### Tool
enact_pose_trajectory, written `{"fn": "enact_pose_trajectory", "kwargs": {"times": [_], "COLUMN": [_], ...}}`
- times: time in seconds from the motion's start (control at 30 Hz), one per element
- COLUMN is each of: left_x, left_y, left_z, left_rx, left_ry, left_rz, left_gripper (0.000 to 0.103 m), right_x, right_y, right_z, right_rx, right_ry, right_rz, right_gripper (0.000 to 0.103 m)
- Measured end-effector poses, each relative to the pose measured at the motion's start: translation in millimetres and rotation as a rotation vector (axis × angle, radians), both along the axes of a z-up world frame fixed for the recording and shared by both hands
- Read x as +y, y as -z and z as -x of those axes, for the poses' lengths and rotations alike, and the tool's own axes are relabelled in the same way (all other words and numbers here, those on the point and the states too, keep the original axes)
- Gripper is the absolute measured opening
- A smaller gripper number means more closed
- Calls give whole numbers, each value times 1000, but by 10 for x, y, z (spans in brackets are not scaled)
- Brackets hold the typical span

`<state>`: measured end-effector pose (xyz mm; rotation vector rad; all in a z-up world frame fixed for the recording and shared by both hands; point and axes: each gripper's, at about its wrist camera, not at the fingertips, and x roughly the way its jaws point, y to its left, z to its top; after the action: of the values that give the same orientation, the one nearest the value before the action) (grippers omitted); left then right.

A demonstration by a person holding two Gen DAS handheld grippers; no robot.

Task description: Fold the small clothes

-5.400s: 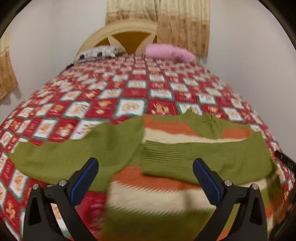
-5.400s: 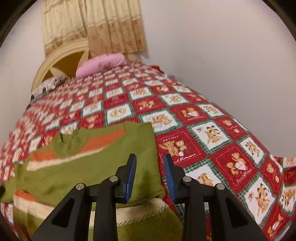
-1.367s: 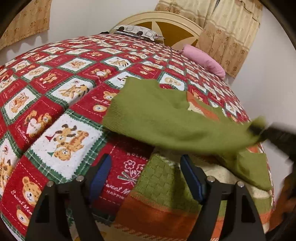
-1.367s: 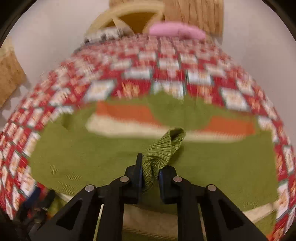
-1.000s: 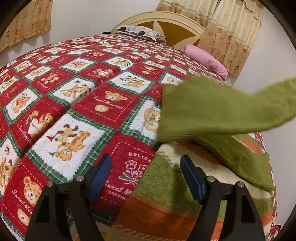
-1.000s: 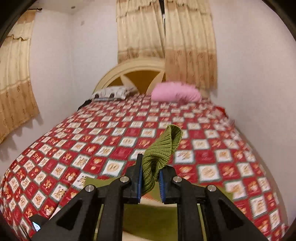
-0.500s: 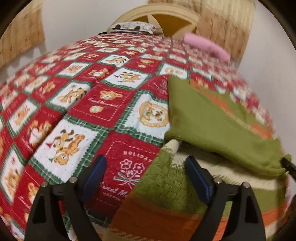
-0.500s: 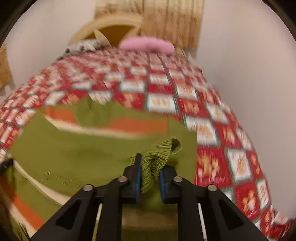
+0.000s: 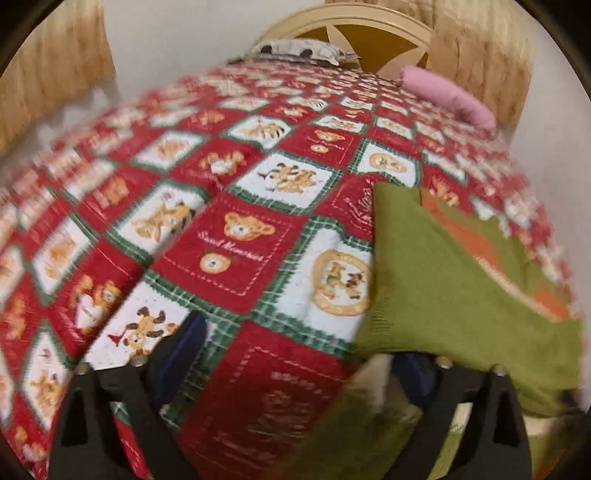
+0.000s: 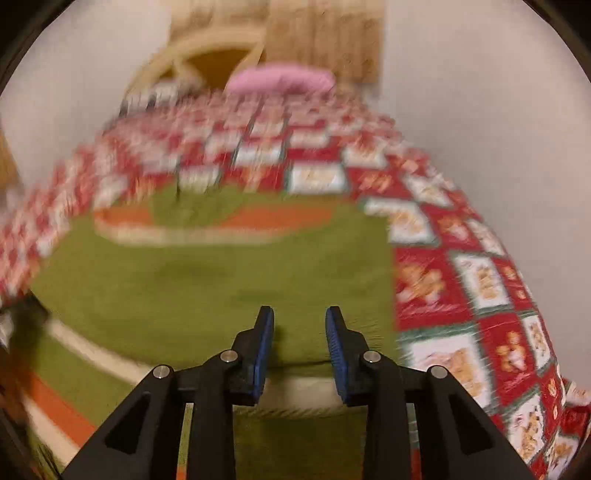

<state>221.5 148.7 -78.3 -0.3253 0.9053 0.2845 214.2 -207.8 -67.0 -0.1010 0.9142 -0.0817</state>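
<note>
A green sweater (image 10: 207, 288) with orange and cream stripes lies flat on the bed, both green sleeves folded across its chest. My right gripper (image 10: 300, 325) is open and empty just above the folded sleeve near the sweater's right edge. In the left wrist view the sweater (image 9: 443, 288) fills the lower right, its left side edge in front. My left gripper (image 9: 299, 350) is open wide and empty; its right finger is partly hidden behind the sweater's edge. Both views are blurred by motion.
The bed carries a red, white and green patchwork quilt (image 9: 240, 236) with bear pictures. A pink pillow (image 10: 280, 79) and a patterned pillow (image 9: 299, 50) lie by the cream headboard (image 9: 362, 33). A white wall (image 10: 498, 110) runs along the right side.
My right gripper has let go of the sleeve cuff, which now lies flat across the sweater, and has opened. My left gripper has shifted left along the sweater's edge.
</note>
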Motion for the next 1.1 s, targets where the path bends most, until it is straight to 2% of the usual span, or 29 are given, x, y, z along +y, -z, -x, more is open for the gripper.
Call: {"fn": "enact_pose_trajectory", "kwargs": {"times": [0.07, 0.17, 0.27, 0.37, 0.43, 0.53, 0.6, 0.7, 0.8, 0.83, 0.87, 0.93, 1.0, 1.1], "left_x": [68, -81, -134, -109, -158, -253, -318, -390, -416, -387, -311, -200, -131, -37], "left_y": [45, 24, -59, -232, -381, -542, -556, -389, -62, 22, 75, 19, -116, -350], "left_z": [58, 267, 454, 521, 524, 503, 440, 212, -29, -66, -79, -34, 80, 403], "left_rx": [22, 11, -22, -65, -109, -166, -189, -133, 20, 51, 59, 39, 5, -86], "left_ry": [53, 132, 128, 122, 167, 197, 207, 186, 136, 137, 143, 146, 161, 242], "left_rz": [22, -92, -140, -129, -108, -126, -114, -108, -177, -163, -109, -59, -91, -132], "left_gripper": [99, 99, 99, 99, 99, 99, 102, 102, 101, 102, 102, 102, 100, 100], "right_x": [-7, -46, -85, -110, -123, -235, -264, -237, -233, -242, -236, -239, -252, -348], "right_y": [24, 11, -5, -18, -179, -499, -540, -377, -19, 92, 89, 26, -77, -467], "right_z": [42, 61, 85, 75, 151, 427, 489, 442, 276, 222, 233, 223, 293, 708], "right_rx": [-42, -46, -54, -56, -110, -224, -204, -130, 0, 22, 3, 9, 0, -122], "right_ry": [-3, -6, -8, -11, -14, 13, 22, 13, 37, 46, 46, 42, 36, 26], "right_rz": [-1, -20, -42, -59, -97, -127, -100, -48, -7, -9, -7, -3, 0, -34], "right_gripper": [31, 32, 33, 33, 33, 35, 42, 41, 42, 42, 43, 44, 44, 44]}}
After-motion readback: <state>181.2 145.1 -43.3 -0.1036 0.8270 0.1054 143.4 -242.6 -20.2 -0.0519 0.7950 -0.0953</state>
